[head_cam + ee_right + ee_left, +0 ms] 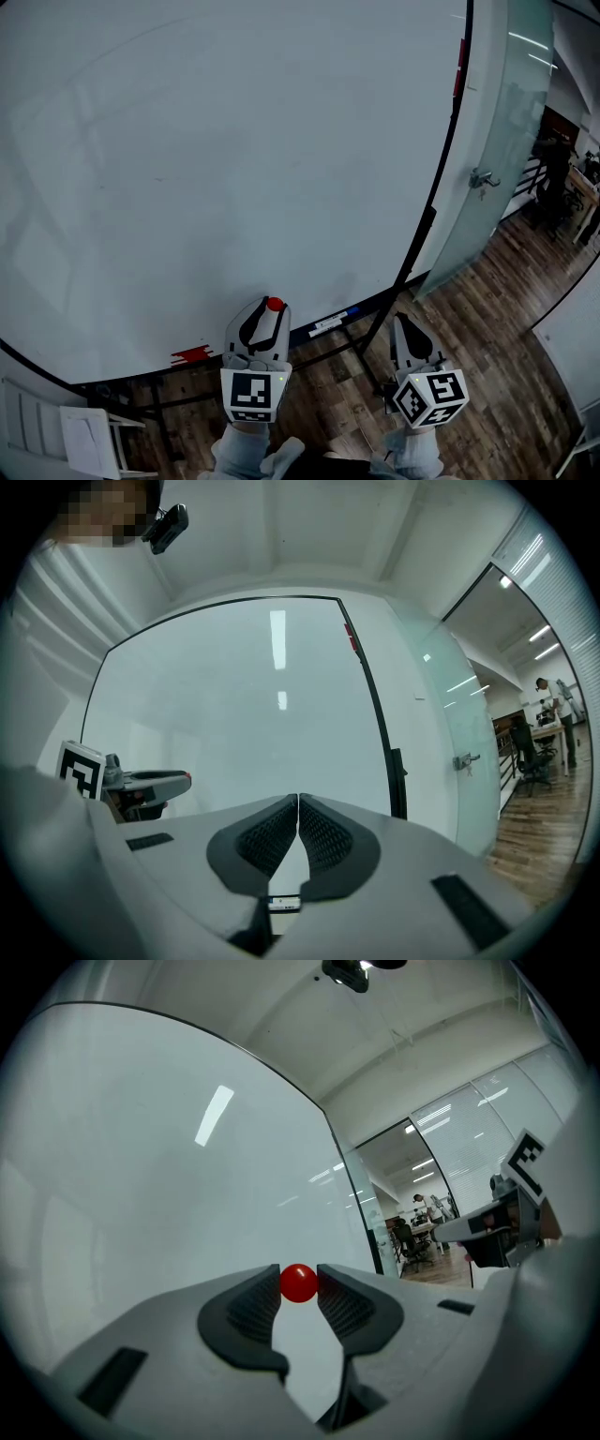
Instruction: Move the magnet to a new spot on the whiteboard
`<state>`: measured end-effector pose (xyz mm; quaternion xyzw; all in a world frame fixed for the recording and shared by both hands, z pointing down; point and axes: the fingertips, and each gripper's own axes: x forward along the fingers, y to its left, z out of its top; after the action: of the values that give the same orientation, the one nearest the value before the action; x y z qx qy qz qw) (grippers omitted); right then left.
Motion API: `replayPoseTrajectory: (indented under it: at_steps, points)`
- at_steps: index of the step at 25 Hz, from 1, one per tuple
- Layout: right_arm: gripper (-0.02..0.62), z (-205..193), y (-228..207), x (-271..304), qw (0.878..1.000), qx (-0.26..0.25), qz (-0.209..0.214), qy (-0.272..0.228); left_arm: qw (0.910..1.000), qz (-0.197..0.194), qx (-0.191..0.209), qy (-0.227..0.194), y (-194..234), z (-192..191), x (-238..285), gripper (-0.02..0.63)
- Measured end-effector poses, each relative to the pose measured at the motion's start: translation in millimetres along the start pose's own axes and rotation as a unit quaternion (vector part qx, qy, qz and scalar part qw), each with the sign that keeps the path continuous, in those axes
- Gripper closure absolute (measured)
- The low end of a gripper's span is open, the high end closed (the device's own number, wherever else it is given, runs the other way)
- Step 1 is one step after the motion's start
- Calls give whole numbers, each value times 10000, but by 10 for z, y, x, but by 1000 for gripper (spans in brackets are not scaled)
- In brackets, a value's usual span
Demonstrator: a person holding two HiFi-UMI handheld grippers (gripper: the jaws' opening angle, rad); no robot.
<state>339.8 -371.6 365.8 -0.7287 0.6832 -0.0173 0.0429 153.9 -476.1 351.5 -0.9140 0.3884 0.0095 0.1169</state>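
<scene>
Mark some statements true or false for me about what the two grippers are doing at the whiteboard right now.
1. The left gripper is closed on the magnet. True.
2. The right gripper holds a marker. False: its jaws are together with nothing between them.
3. The magnet is blue. False: it is red.
4. In the head view, a glass door stands to the right of the whiteboard. True.
</scene>
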Motion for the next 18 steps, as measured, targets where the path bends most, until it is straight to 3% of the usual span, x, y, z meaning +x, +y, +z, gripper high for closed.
replayPoseTrajectory:
  at_steps: [12, 15, 18]
  points:
    - [568, 314, 157, 255, 9983, -266, 467, -244, 9929, 474, 903, -616, 325, 1000, 217, 482]
    - [568, 398, 198, 314, 9972, -375, 576, -297, 9868, 506, 1296, -828, 394, 1228, 277, 482]
    - [568, 475, 240, 353, 9962, -456, 652, -351, 9736, 632, 1941, -1024, 433, 1416, 327, 482]
